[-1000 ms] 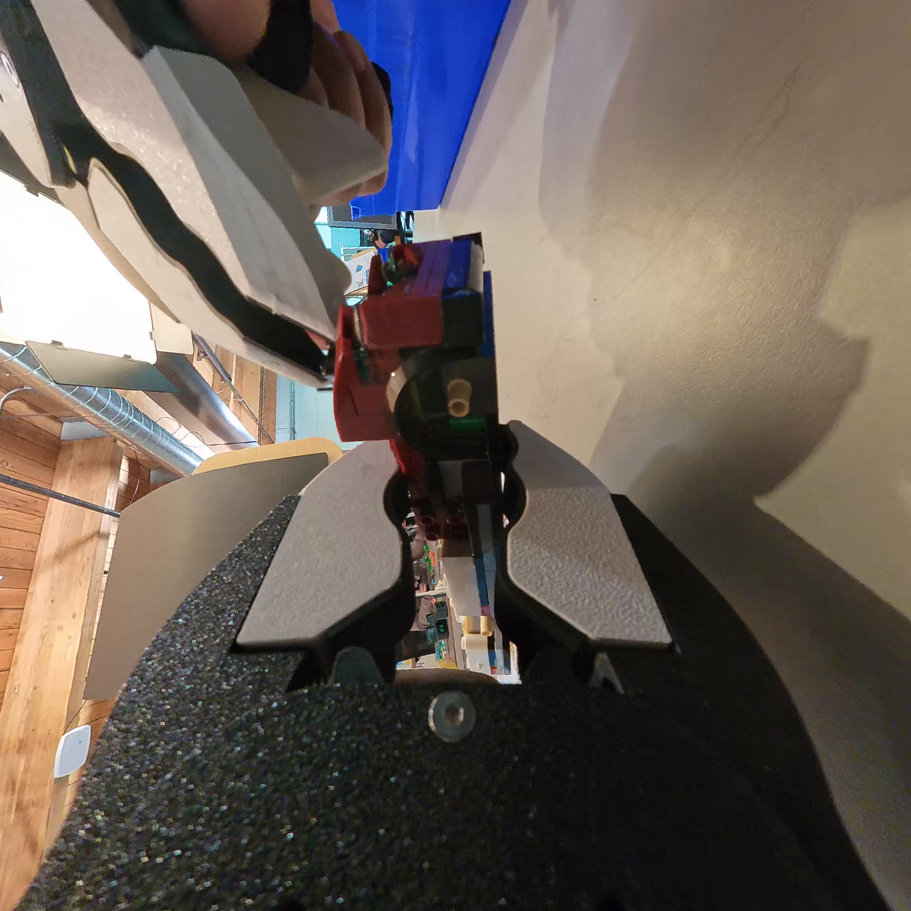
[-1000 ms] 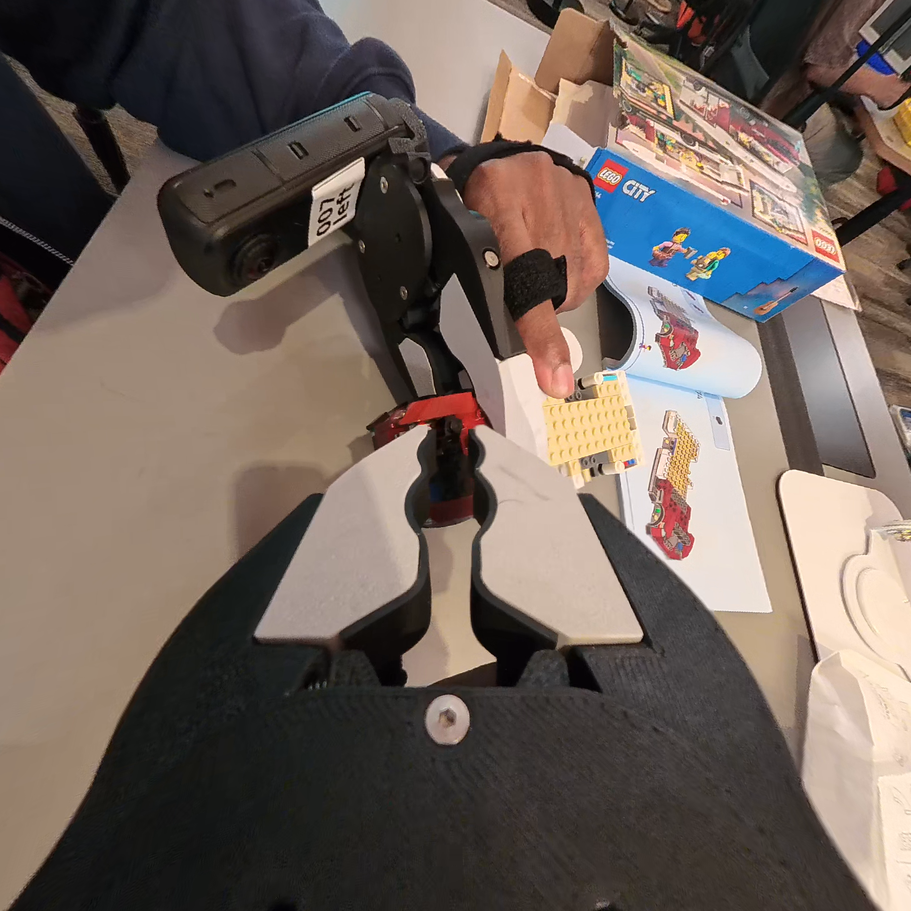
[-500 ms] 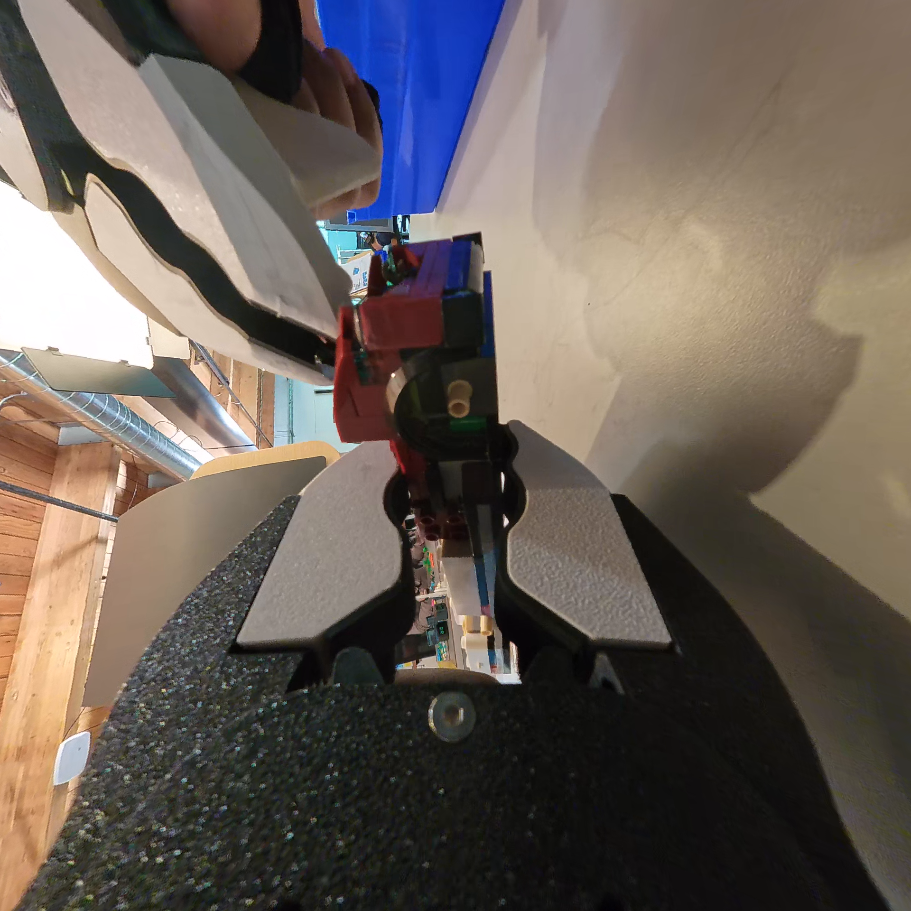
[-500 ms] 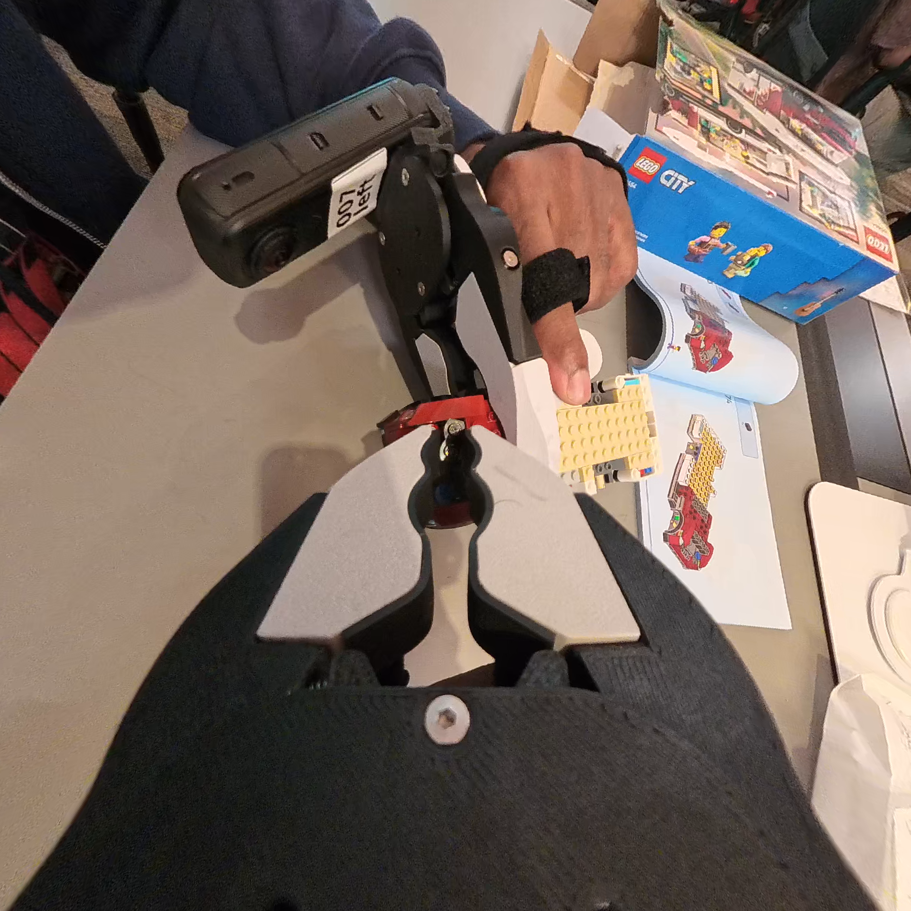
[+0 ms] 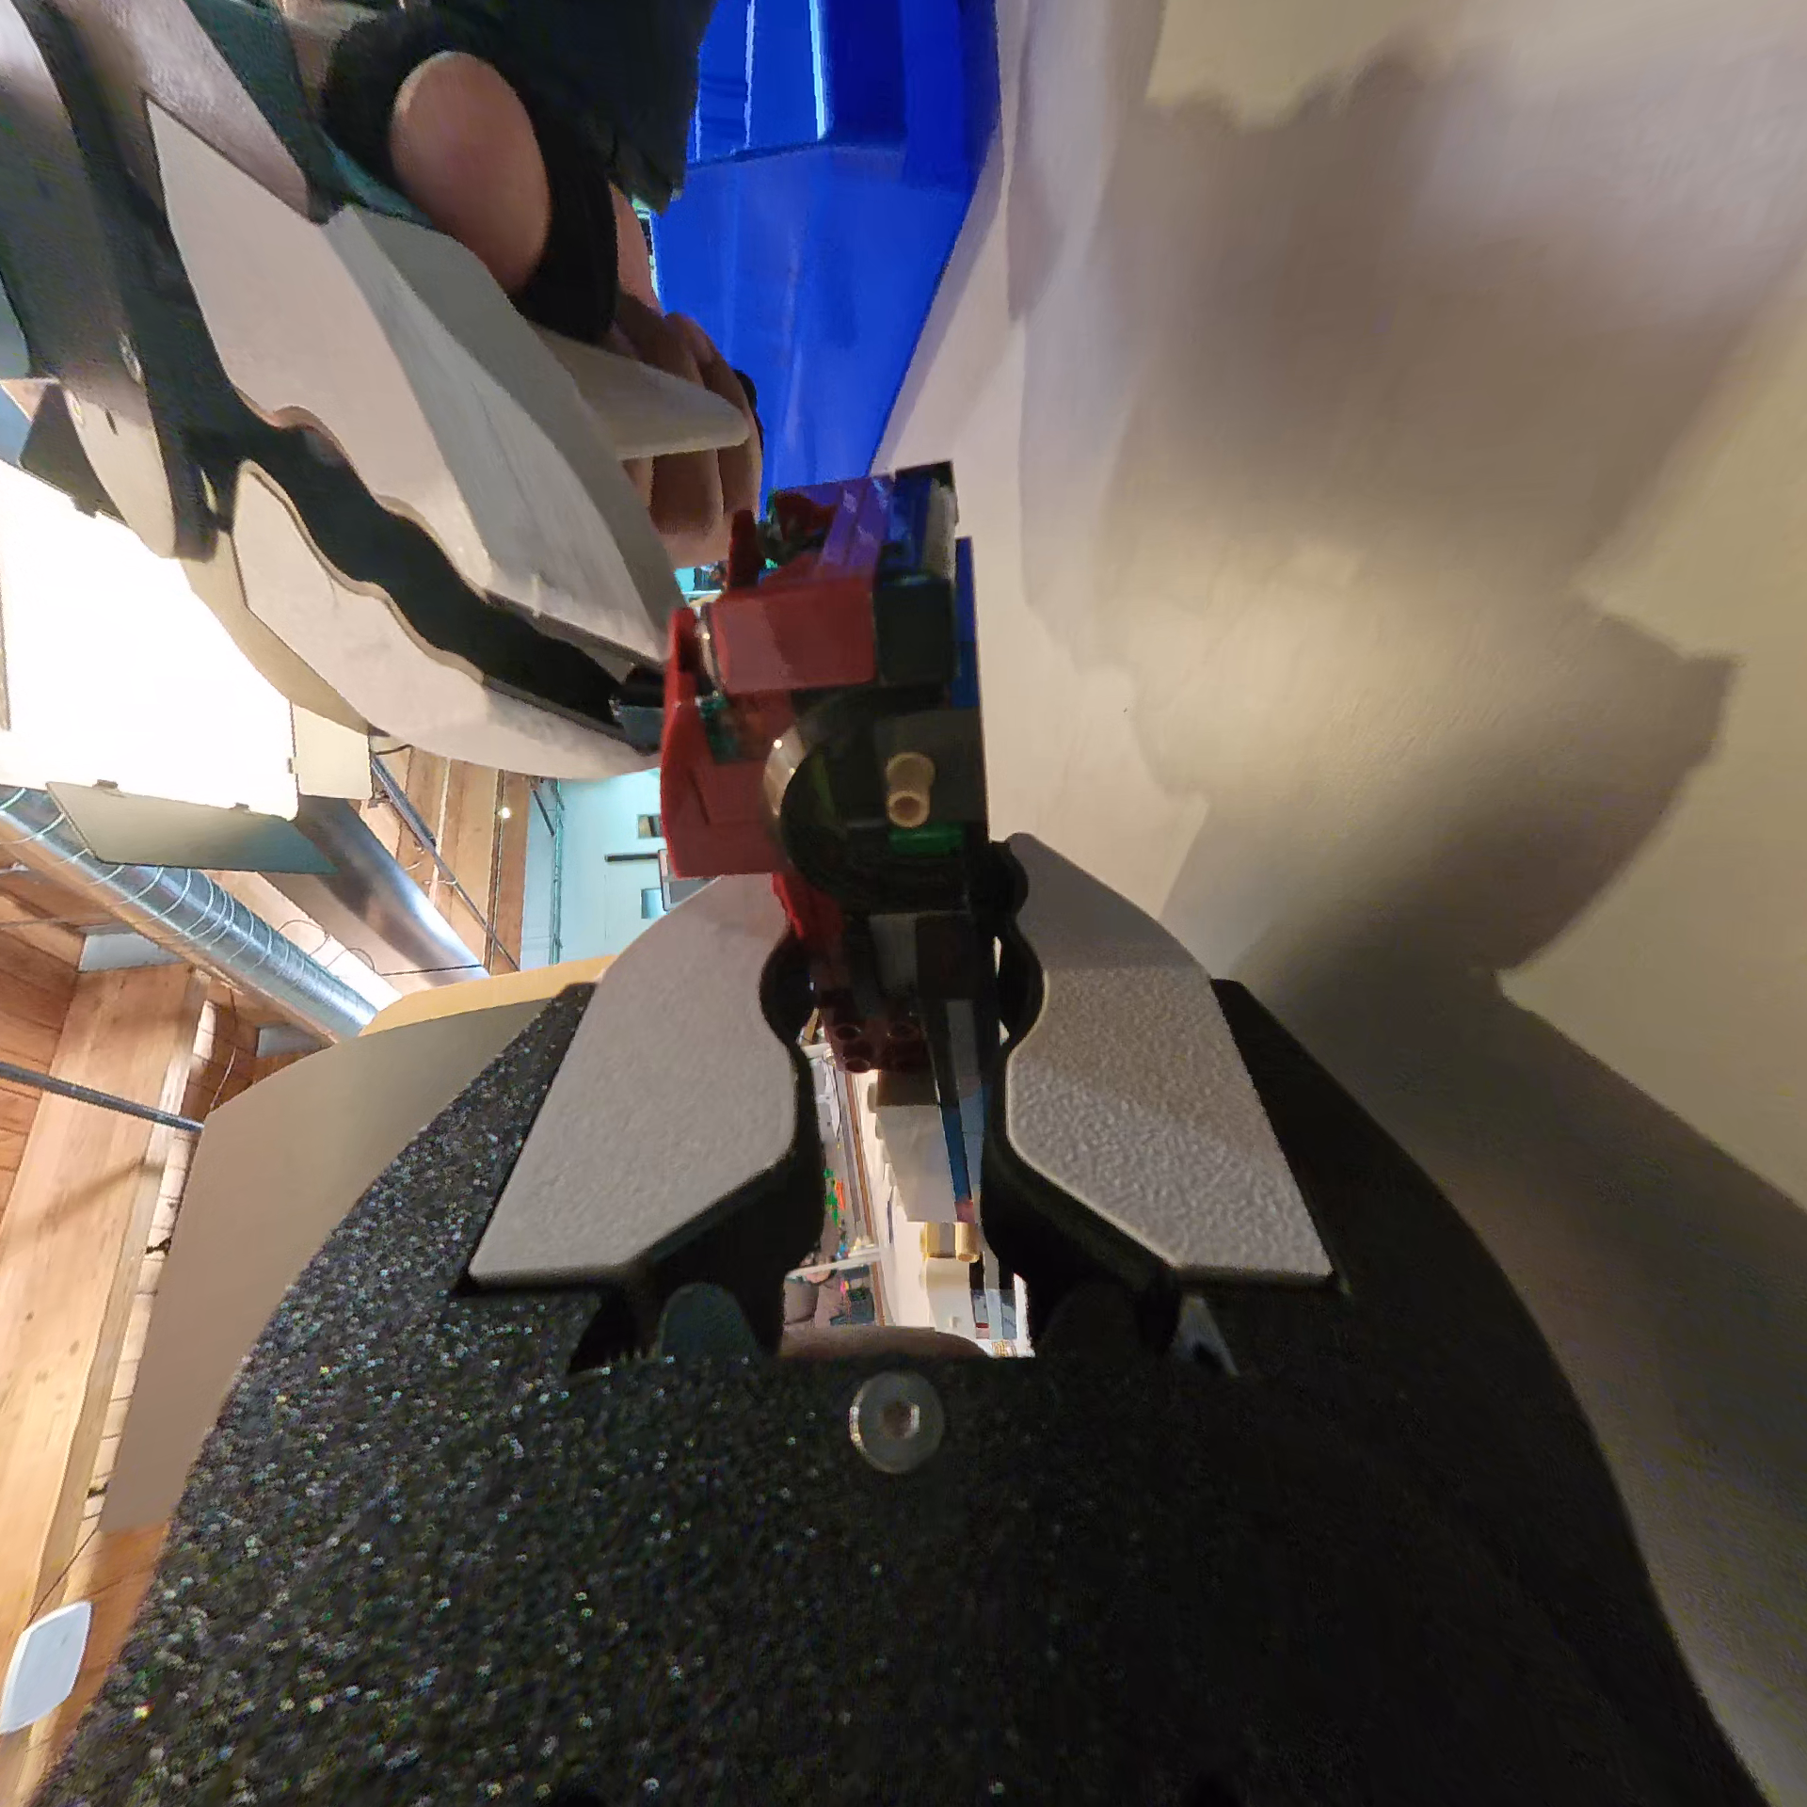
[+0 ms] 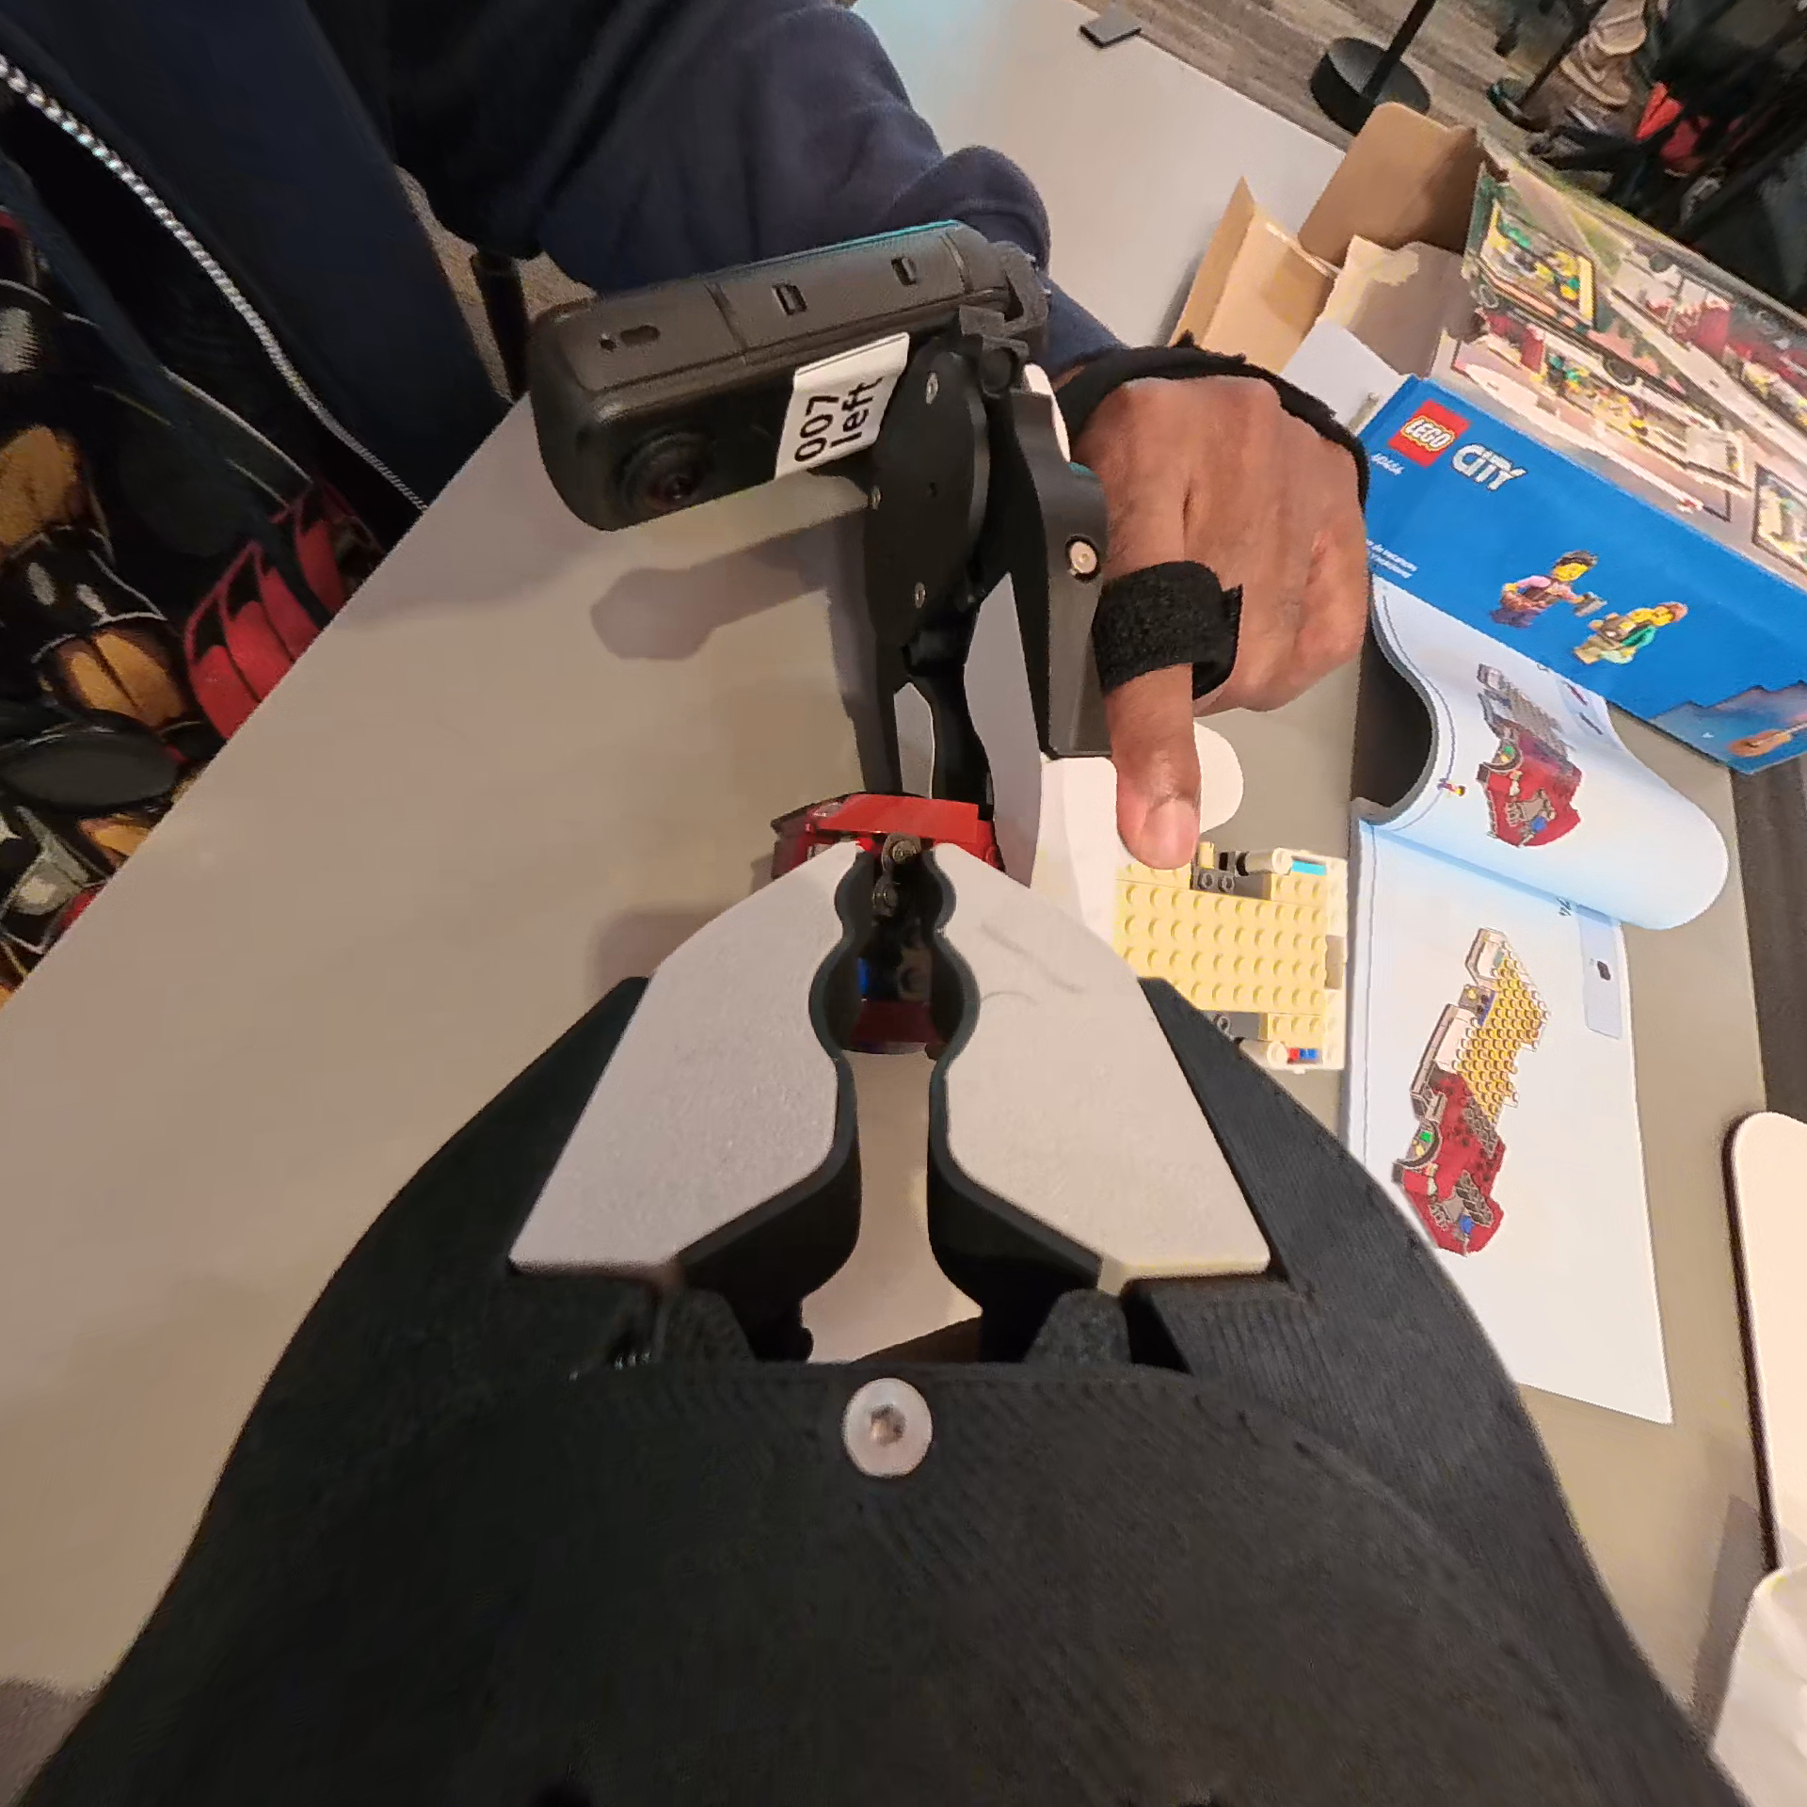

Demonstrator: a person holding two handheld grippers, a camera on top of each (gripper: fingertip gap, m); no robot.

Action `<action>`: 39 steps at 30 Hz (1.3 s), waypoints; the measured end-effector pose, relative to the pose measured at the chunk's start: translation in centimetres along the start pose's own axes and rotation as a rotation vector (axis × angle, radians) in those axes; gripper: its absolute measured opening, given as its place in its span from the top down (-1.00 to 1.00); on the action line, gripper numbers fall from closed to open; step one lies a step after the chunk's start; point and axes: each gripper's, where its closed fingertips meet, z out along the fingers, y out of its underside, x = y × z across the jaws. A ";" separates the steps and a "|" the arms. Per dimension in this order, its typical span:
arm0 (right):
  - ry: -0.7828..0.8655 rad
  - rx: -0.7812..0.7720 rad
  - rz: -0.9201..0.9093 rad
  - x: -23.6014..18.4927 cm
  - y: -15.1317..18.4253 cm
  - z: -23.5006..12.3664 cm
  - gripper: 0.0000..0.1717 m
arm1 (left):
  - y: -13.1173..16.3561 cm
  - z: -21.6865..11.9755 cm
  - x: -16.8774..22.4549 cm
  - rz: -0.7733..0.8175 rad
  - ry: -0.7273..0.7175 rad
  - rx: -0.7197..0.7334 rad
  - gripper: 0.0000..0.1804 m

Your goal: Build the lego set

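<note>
My left gripper (image 5: 885, 880) is shut on a red, black and blue brick-built vehicle (image 5: 812, 684) and holds it on its side against the grey table (image 5: 1369, 489). My right gripper (image 6: 895, 860) is nearly shut, and its tips pinch a small dark grey piece (image 6: 892, 865) at the vehicle's red top (image 6: 904, 814). In the left wrist view the right gripper (image 5: 640, 684) comes in from the upper left and touches the red part. In the right wrist view the left gripper (image 6: 963, 782) stands upright over the vehicle, held by a person's hand (image 6: 1222, 548).
A tan studded brick plate (image 6: 1232, 939) lies just right of the vehicle. An open instruction booklet (image 6: 1516, 1124), a blue toy box (image 6: 1613, 508) and brown cardboard (image 6: 1291, 254) lie to the right and behind. A white tray (image 6: 1770, 1320) sits at the right edge.
My right jaws narrowed slightly on the small dark piece at the vehicle's top. The right wrist view has shifted a little. The left grasp on the vehicle has not changed.
</note>
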 end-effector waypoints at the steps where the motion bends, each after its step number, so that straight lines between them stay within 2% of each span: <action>1: -0.005 0.002 0.001 -0.1 0.0 0.0 0.90 | -0.1 0.0 0.0 0.002 0.000 0.002 0.62; 26: -0.007 -0.028 0.019 -0.2 0.3 0.1 0.91 | -0.2 1.5 0.7 0.044 0.026 0.003 0.63; 39: 0.060 -0.210 -0.030 0.2 0.7 -0.3 0.91 | 0.4 1.7 0.5 0.086 0.030 -0.035 0.63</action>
